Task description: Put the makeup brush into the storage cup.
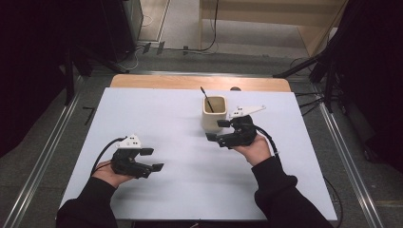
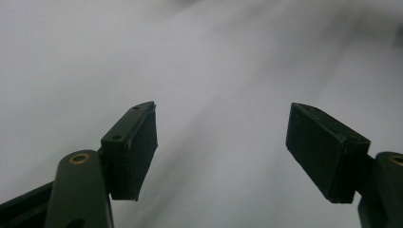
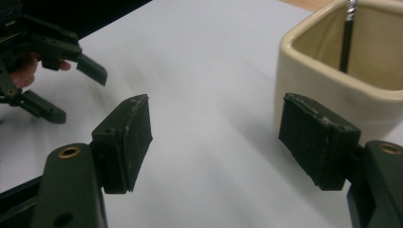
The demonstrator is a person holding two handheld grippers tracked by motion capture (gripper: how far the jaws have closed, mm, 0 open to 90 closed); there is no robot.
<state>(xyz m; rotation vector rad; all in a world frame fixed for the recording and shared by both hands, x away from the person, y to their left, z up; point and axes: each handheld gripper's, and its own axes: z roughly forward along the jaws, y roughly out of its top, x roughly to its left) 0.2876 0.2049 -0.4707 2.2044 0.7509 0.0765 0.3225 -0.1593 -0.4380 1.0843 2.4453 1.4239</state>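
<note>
Two hand-held grippers work over a white tabletop (image 1: 190,171) in the high view. The left gripper (image 1: 153,159) sits at the near left, resting in the person's left hand (image 1: 107,175), its jaws spread and empty over bare surface. The right gripper (image 1: 217,130) is held by the right hand (image 1: 256,148) just beside a cream square cup (image 1: 214,113), which stands upright toward the far middle of the tabletop; a thin black pen (image 1: 206,99) leans inside it, its tip poking above the rim. The right jaws are released, one near the cup's front wall, nothing between them.

From the left gripper view, the left gripper (image 2: 221,149) shows both black jaws well apart over blurred white tabletop (image 2: 214,71), gripping nothing.

From the right gripper view, the right gripper (image 3: 214,145) has its jaws wide and empty. The cream cup (image 3: 332,90) stands just behind the right-hand jaw, the pen (image 3: 348,35) upright within it. The left gripper (image 3: 71,90) appears at the upper left, well apart.
</note>
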